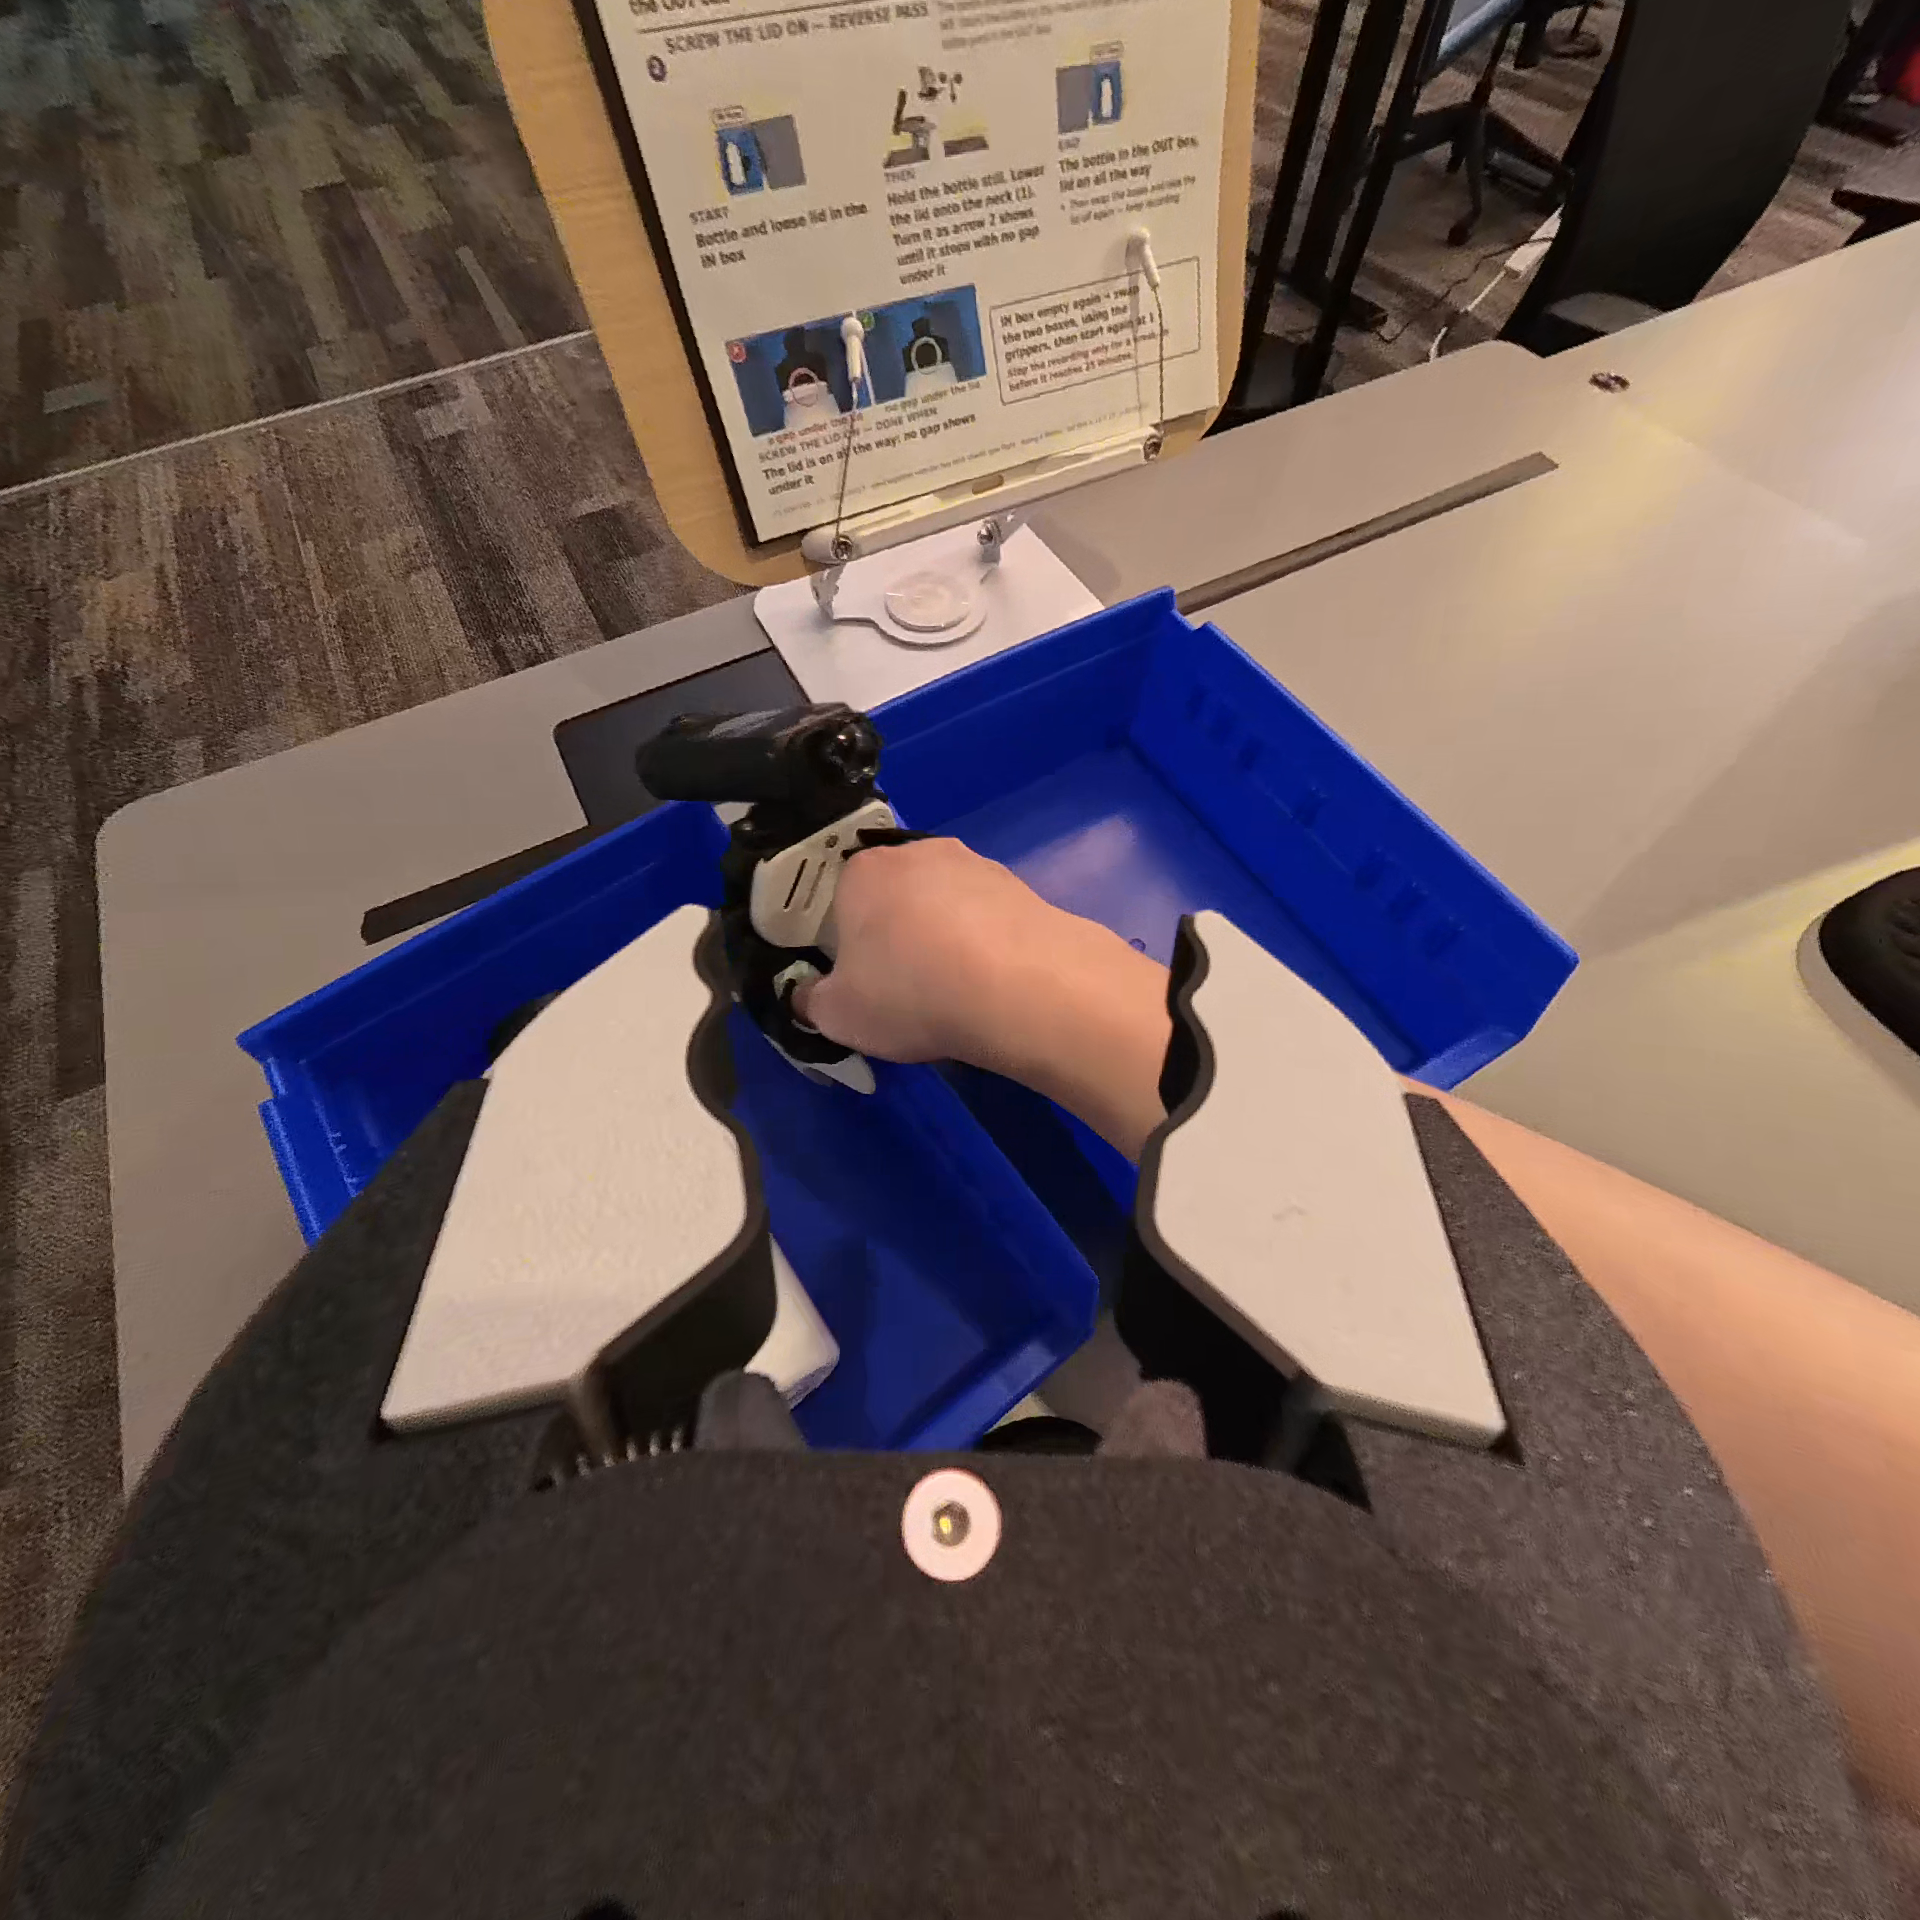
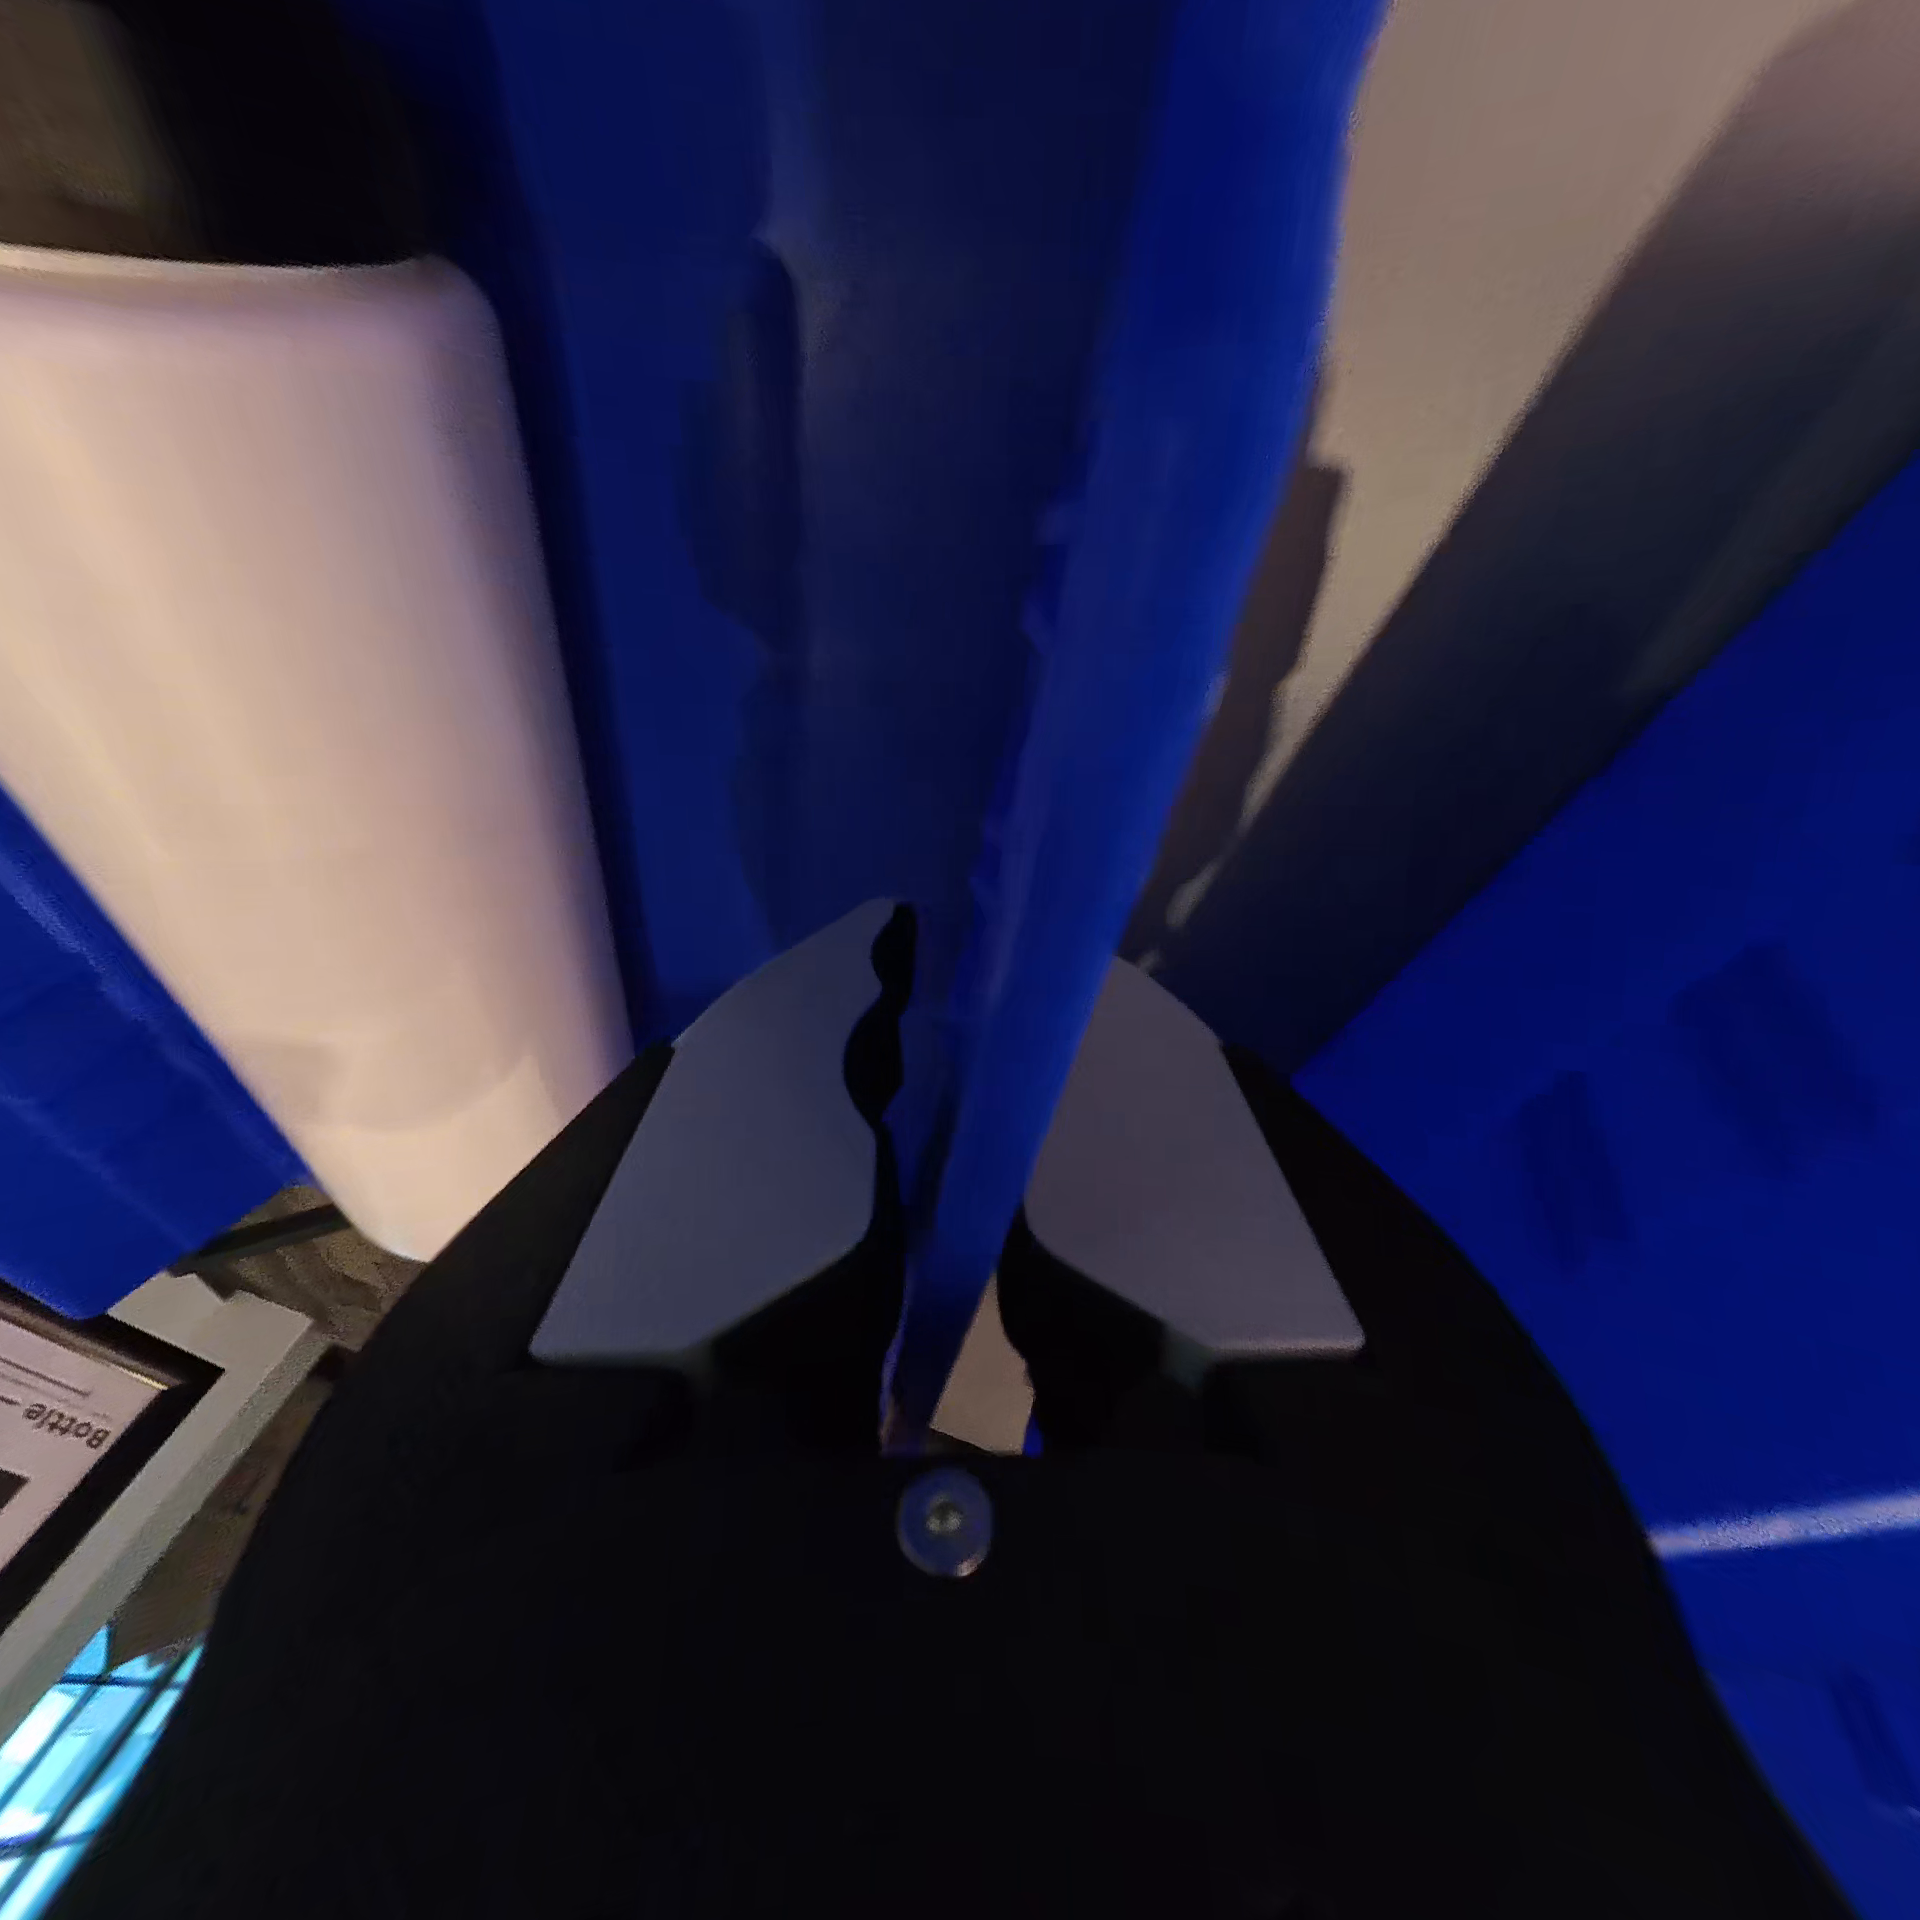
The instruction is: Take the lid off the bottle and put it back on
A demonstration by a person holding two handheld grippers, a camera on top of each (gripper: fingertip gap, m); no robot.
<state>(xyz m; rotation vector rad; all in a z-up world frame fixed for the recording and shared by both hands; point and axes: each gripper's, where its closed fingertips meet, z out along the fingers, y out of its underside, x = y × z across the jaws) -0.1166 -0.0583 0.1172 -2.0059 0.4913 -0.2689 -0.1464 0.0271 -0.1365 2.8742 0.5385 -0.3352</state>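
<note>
A white bottle (image 2: 260, 675) lies in the left blue box (image 1: 343, 1049); in the left wrist view only a bit of it (image 1: 800, 1340) shows under my left finger. A dark round shape (image 1: 520, 1023) pokes out beside that finger; I cannot tell if it is the lid. My left gripper (image 1: 951, 935) is open and empty above this box. My right gripper (image 2: 997, 956), held by a hand (image 1: 935, 966), is shut on the box's blue side wall (image 2: 1070, 675) next to the bottle.
A second blue box (image 1: 1455, 914) with nothing in it stands close on the right. An instruction board on a white stand (image 1: 935, 260) rises behind the boxes. The grey table (image 1: 1558, 623) ends at the left over patterned carpet. A dark round object (image 1: 1870, 966) sits at the right edge.
</note>
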